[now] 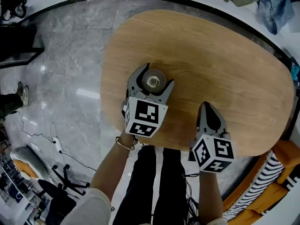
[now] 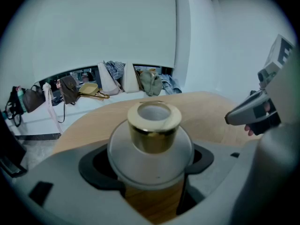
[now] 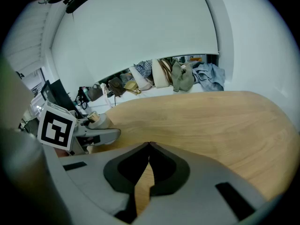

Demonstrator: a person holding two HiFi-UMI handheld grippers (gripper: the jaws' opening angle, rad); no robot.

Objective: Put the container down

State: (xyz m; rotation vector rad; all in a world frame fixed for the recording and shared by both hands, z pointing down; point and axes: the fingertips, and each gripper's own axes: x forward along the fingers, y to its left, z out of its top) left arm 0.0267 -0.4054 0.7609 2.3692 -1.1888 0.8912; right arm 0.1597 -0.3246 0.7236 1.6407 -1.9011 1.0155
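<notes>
Gold at the collar, frosted pale below: the container, pinched at its round body between the fingers of the left gripper, upright, mouth up. Held over the near-left part of the wooden tabletop, not far in from the edge. Cannot tell from any view whether resting on the wood or hanging just above it. Right gripper idle off to the right, well apart from the container, its own fingers pressed together on nothing, tips over the near rim of the tabletop.

Judged as the set-down itself, close to its end. To do it well:

- Lower straight down, collar level, until firm contact of base on wood all round.
- Avoid tipping toward either finger, given a round body in a two-sided pinch, likely prone to rolling or slipping.
- Only then spread the fingers, slowly and evenly, so as not to drag the container sideways.
- Draw the left gripper back low and straight, clear of the wide shoulder, without brushing it.
- If in any doubt about footing, shift a little farther in from the edge before letting go.
- Leave the right gripper parked, out of the way.
</notes>
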